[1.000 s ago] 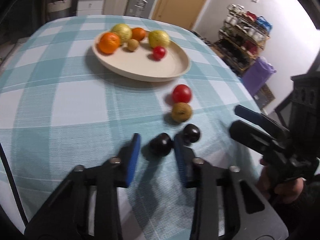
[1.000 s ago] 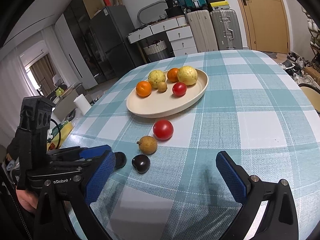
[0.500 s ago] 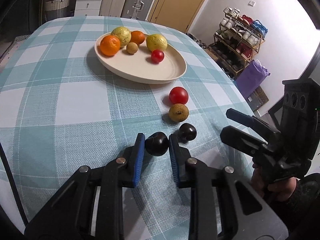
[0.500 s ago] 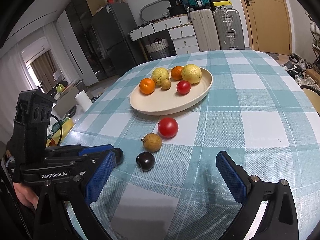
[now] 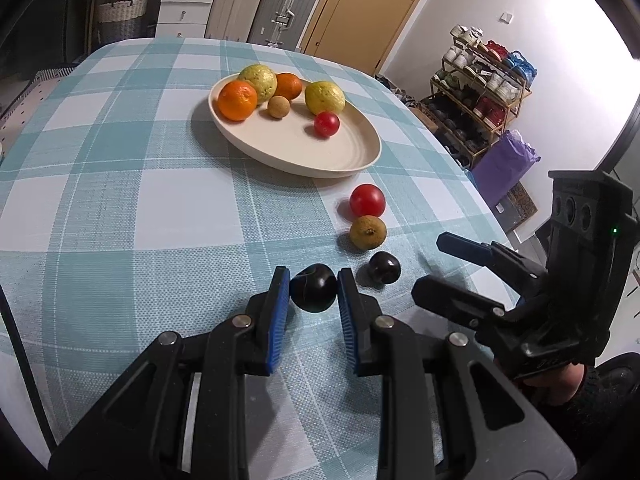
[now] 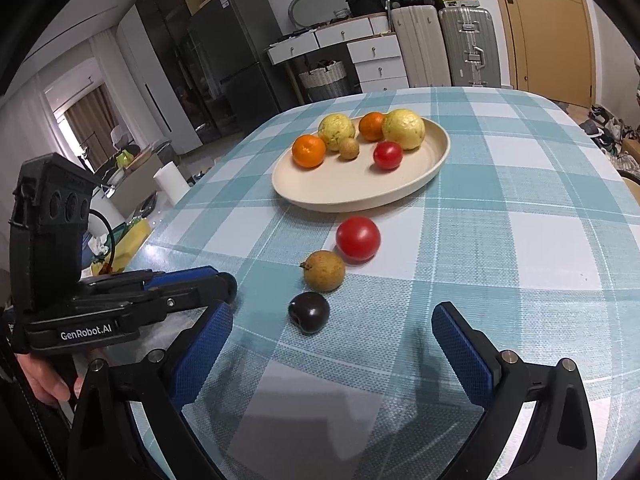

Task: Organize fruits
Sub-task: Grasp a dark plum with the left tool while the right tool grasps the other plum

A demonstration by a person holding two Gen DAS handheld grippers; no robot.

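My left gripper (image 5: pixel 313 288) is shut on a dark plum (image 5: pixel 313 293) and holds it just above the checked tablecloth. A second dark plum (image 5: pixel 384 267) (image 6: pixel 309 312), a brown fruit (image 5: pixel 367 231) (image 6: pixel 324 271) and a red tomato (image 5: pixel 367 200) (image 6: pixel 358 238) lie in a row on the cloth. The cream plate (image 5: pixel 352 159) (image 6: pixel 344 196) behind them holds two oranges, two yellow-green fruits, a small brown fruit and a small tomato. My right gripper (image 6: pixel 332 344) is open and empty, just short of the second plum.
The left gripper's body (image 6: pixel 120 300) shows at the left of the right wrist view. The right gripper (image 5: pixel 480 276) shows at the right of the left wrist view. Suitcases (image 6: pixel 468 46) and drawers stand beyond the table; a shoe rack (image 5: pixel 480 88) is at the right.
My left gripper closed on the dark plum and lifted it slightly off the cloth. The right gripper stayed open and edged a little closer to the fruit row.
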